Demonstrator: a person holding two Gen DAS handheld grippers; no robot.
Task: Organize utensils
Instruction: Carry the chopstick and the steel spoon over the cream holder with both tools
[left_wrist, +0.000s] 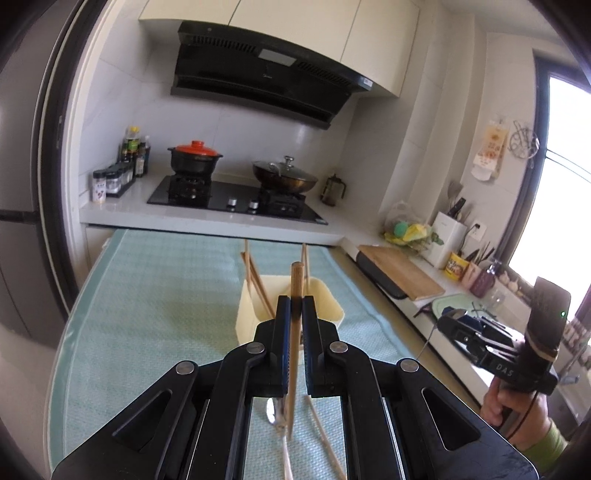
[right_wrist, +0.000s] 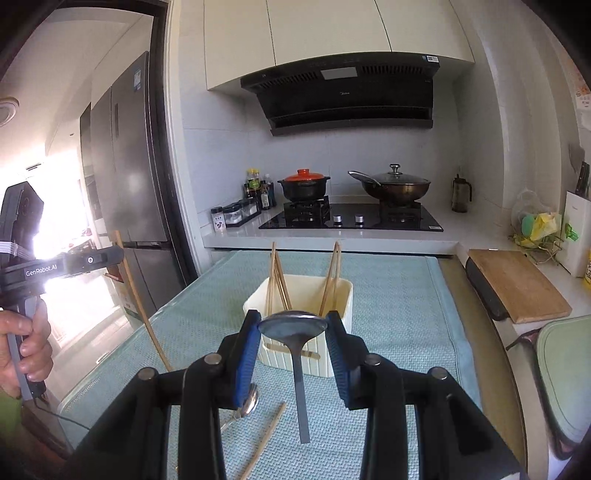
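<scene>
A cream utensil holder (left_wrist: 251, 314) (right_wrist: 340, 295) stands on the light green mat (left_wrist: 155, 295) (right_wrist: 406, 314) with several wooden chopsticks (right_wrist: 275, 280) leaning inside. My left gripper (left_wrist: 295, 302) is shut on a wooden chopstick (left_wrist: 295, 332), held upright above the mat in front of the holder. My right gripper (right_wrist: 293, 321) is shut on a metal spoon (right_wrist: 295, 328), bowl up and handle hanging down, just in front of the holder. Another spoon (right_wrist: 249, 404) (left_wrist: 271, 411) and a loose chopstick (right_wrist: 264, 439) (left_wrist: 327, 443) lie on the mat below.
Behind the mat is a counter with a gas hob (right_wrist: 351, 218), a red-lidded pot (right_wrist: 303, 184), a wok (right_wrist: 395, 184) and spice jars (right_wrist: 236, 214). A wooden cutting board (right_wrist: 517, 284) lies to the right. A fridge (right_wrist: 133, 166) stands at left.
</scene>
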